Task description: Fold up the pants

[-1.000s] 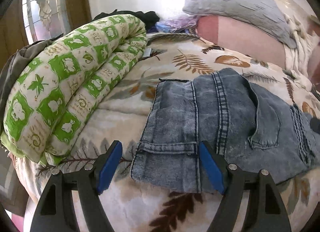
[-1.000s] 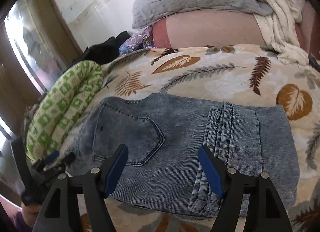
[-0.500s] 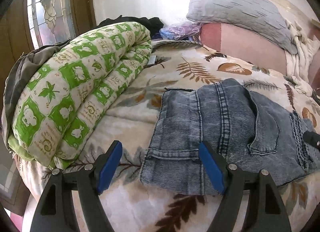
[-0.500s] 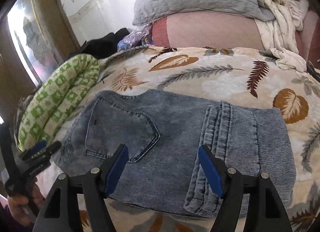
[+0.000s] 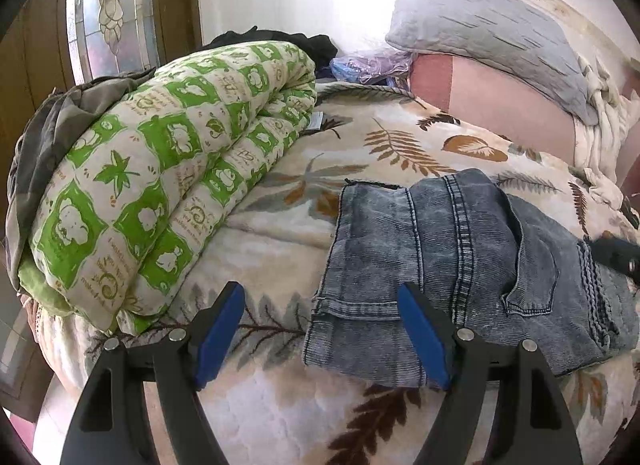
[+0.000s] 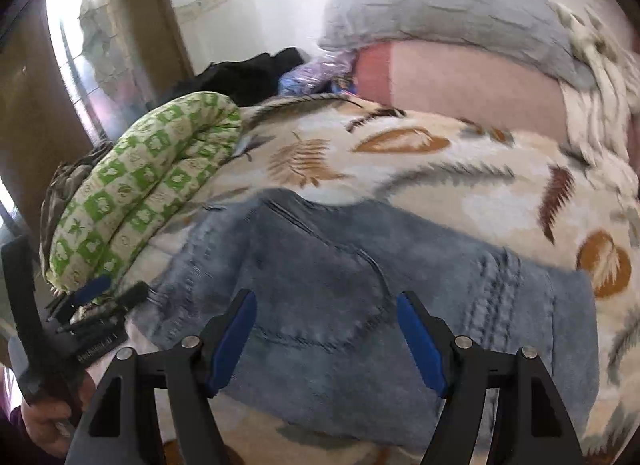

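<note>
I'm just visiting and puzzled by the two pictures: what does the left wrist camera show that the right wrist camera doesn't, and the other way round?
Only the left view shows the open left claw up close, hanging over the near left edge of the folded jeans, and the stained glass window sharply.

Only the right view, which is blurred, shows the open right claw up close and a hand holding the other claw.

Both show the jeans, the green patterned quilt, the leaf blanket and the grey pillow.
</note>
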A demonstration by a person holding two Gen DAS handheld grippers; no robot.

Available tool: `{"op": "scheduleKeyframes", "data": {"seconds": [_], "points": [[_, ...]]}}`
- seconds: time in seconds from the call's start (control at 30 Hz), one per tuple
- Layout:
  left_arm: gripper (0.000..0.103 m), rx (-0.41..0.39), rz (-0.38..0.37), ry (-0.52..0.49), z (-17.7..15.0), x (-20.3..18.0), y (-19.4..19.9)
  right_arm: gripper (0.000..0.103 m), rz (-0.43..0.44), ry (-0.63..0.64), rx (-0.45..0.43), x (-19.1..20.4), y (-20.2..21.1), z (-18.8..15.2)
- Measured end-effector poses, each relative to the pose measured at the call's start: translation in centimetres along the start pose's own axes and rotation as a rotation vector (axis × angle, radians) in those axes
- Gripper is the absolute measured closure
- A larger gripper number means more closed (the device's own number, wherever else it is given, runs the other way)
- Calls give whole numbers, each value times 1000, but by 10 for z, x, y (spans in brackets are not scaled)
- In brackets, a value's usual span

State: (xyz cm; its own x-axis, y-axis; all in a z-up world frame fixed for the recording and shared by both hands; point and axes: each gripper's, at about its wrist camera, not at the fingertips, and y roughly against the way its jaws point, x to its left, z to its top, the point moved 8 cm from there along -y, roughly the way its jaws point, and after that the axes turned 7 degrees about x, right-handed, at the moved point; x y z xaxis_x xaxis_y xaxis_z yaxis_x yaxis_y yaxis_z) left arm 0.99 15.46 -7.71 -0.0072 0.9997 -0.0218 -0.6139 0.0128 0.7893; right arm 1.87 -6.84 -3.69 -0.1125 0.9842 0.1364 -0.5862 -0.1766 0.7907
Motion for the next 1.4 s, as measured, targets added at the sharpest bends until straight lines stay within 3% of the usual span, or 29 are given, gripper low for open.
{"op": "scheduleKeyframes", "data": {"seconds": [0.33,0.7,0.93,1.23,1.4], "points": [[24,50,-28,71,-6,22,-8,27,46,125,31,72,-19,56],[24,148,-115,213,-24,54,-24,27,43,221,152,125,-72,77],[24,185,-208,193,-31,37,-31,27,61,253,313,163,-128,100],[24,185,-433,223,-27,7,-31,27,12,329,508,173,-188,103],[28,178,-462,215,-24,-1,-35,27,7,343,579,172,-207,91]]}}
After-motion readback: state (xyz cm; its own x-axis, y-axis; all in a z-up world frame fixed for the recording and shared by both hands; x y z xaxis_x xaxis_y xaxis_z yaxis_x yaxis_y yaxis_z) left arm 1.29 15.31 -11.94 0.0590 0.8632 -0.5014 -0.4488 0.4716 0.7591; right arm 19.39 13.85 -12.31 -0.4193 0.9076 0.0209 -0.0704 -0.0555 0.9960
